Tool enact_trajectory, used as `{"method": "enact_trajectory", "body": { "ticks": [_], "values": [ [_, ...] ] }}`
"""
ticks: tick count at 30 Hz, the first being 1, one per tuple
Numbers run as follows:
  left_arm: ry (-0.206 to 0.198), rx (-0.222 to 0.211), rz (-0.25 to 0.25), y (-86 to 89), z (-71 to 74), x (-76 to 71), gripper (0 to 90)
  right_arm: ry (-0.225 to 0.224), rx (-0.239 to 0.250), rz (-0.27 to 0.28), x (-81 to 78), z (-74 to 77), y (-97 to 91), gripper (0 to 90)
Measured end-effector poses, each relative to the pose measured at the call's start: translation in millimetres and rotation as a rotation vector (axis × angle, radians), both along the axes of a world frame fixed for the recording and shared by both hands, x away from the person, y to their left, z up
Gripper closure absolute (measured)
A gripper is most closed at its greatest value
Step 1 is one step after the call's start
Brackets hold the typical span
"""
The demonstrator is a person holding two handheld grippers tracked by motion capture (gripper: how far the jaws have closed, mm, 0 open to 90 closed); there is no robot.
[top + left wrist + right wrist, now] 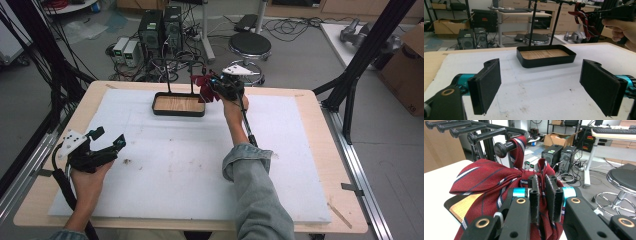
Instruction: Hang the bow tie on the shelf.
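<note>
One limp, light red striped tie (pixel 486 182), draped over a rack peg (pixel 504 148) above the tray (pixel 178 105), pinched in the right claw (pixel 541 192); best gripped at bunched folds, being slippery; left claw (pixel 544 85) spread wide, empty, over the bench (pixel 310 100).

Pale wooden table (pixel 334 165), topped by a white foam sheet (pixel 190 185) marked with small dark smudges (pixel 127 161) near its left side. Beyond the far edge, on grey floor: a round black stool (pixel 249 45) on a chrome ring base, two black computer towers (pixel 161 27) side by side, two small white boxes (pixel 126 50) just left of them, loose cables (pixel 292 24) strewn behind. At right, a slanted black frame post (pixel 370 47) beside a brown cardboard box (pixel 407 67). Farther off, a white desk carrying a keyboard (pixel 614 130).
</note>
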State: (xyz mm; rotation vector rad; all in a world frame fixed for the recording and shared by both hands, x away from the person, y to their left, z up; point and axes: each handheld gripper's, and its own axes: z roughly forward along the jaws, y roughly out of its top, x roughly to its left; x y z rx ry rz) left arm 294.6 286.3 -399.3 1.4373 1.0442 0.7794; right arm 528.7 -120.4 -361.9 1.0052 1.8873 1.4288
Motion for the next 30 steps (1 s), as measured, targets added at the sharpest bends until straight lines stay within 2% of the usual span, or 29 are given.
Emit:
{"method": "enact_trajectory", "body": {
  "ticks": [30],
  "values": [
    [0.002,0.003,-0.006,-0.1,-0.5,0.1,17.6,0.008,-0.029,0.009,-1.4,-1.3,5.4,75.3]
  ]
}}
